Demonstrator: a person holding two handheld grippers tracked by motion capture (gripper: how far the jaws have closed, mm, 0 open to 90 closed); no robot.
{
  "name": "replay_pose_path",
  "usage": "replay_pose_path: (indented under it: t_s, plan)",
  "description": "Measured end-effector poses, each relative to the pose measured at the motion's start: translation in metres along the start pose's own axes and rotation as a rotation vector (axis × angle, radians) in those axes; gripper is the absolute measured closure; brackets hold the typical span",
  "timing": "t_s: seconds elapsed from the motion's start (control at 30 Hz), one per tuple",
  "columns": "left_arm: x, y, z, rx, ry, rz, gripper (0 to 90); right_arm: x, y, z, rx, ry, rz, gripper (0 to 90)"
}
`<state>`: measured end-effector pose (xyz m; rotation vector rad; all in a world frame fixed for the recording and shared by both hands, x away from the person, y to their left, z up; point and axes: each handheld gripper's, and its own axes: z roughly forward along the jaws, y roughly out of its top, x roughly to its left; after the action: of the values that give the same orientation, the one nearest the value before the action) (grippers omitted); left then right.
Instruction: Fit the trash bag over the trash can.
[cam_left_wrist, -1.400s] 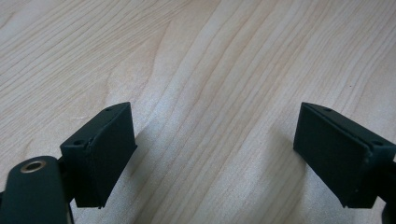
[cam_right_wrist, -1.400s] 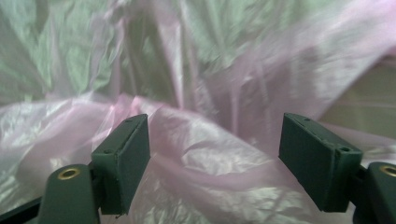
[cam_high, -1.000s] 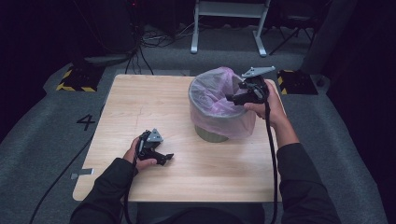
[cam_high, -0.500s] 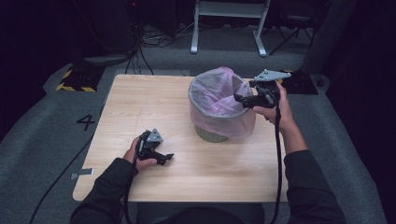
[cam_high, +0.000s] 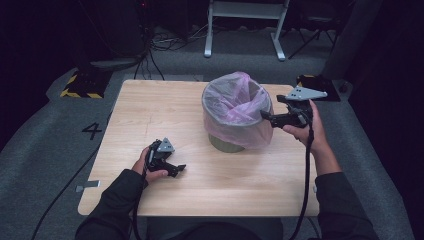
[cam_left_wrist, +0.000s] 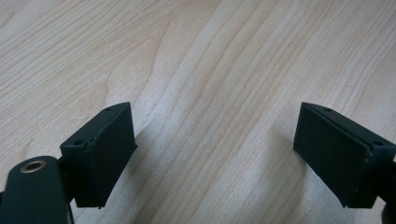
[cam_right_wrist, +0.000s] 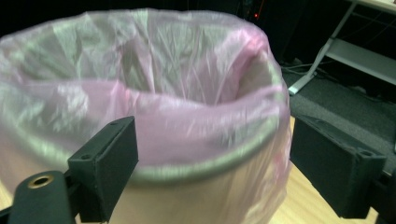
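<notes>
- light wooden counter (cam_high: 150, 115) on grey carpet floor (cam_high: 45, 135)
- white metal stand legs (cam_high: 245, 20) behind
- yellow-black striped block (cam_high: 80, 86) at the counter's far left

The right claw (cam_high: 266, 116) has drawn back from over the bin's (cam_high: 235, 120) mouth to its right side. A second ago it hung above the pink liner (cam_high: 235, 97) at the rim; now it sits lower, just beside the rim, jaws wide apart and pointing at the bin.
</notes>
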<state>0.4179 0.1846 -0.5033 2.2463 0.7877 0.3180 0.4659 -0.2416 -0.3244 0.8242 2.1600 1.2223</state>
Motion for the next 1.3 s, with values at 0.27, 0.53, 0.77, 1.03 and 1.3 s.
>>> replay_pose_path:
  t_s: [0.27,0.53,0.77,1.03,1.3]
  plan:
    - [0.000,0.000,0.000,0.000,0.000,0.000,12.6,0.001,-0.016,-0.011,-0.004,-0.001,-0.002,15.7]
    - [0.000,0.000,0.000,0.000,0.000,0.000,12.6,0.006,-0.042,-0.010,0.025,0.003,0.005,15.6]
    - [0.000,0.000,0.000,0.000,0.000,0.000,12.6,0.006,-0.068,-0.003,0.073,0.004,0.032,15.7]
    - [0.000,0.000,0.000,0.000,0.000,0.000,12.6,0.007,-0.090,0.004,0.142,-0.020,0.019,15.8]
    - [0.000,0.000,0.000,0.000,0.000,0.000,12.6,0.015,-0.112,0.007,0.216,-0.028,-0.014,16.0]
